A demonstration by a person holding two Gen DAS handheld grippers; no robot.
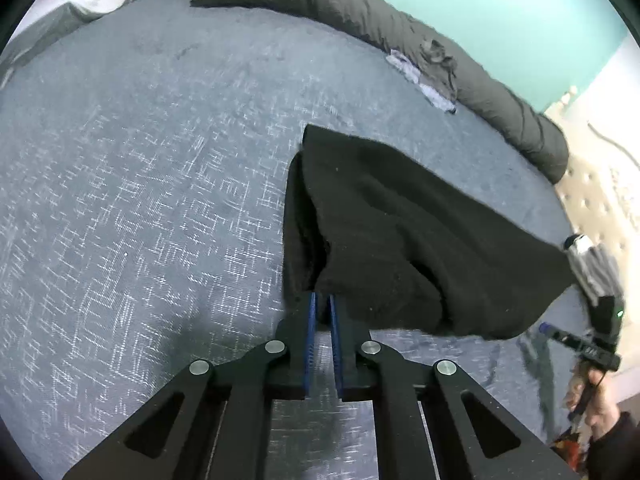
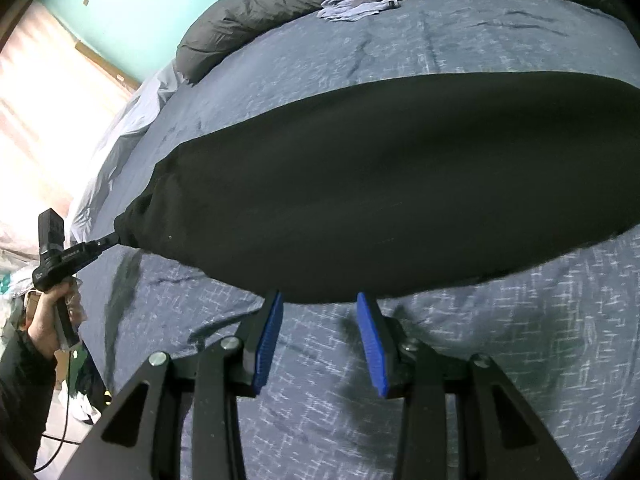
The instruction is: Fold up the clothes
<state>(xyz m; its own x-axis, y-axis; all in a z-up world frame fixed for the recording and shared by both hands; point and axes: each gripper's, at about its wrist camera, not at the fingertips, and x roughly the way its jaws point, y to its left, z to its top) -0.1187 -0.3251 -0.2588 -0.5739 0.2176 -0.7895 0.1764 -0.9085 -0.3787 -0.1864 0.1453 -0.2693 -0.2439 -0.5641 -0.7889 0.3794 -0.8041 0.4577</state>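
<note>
Your left gripper (image 1: 323,300) is pressed together on one end of the black cloth (image 1: 400,232), pinching a corner of it; the right wrist view shows that corner gathered to a point in the gripper's tips. Your right gripper (image 2: 320,300) stands partly spread, its blue pads (image 2: 269,340) at the near edge of the cloth, but whether they grip the hem is hidden by the fabric itself, so I cannot tell.

The cloth hangs stretched above the blue bed (image 1: 140,200), its far part draped down onto the sheet in the left wrist view. The grey duvet (image 1: 400,28) lies rolled along the far side, well apart, with a small pale garment (image 2: 352,8) beside it.

You look to be at the spreading or first-fold step: one end secured, the other not clearly so. Next you need a sure hold with the right gripper on the near edge, then carry both ends evenly so the cloth lands flat and square, without the left corner slipping out.
</note>
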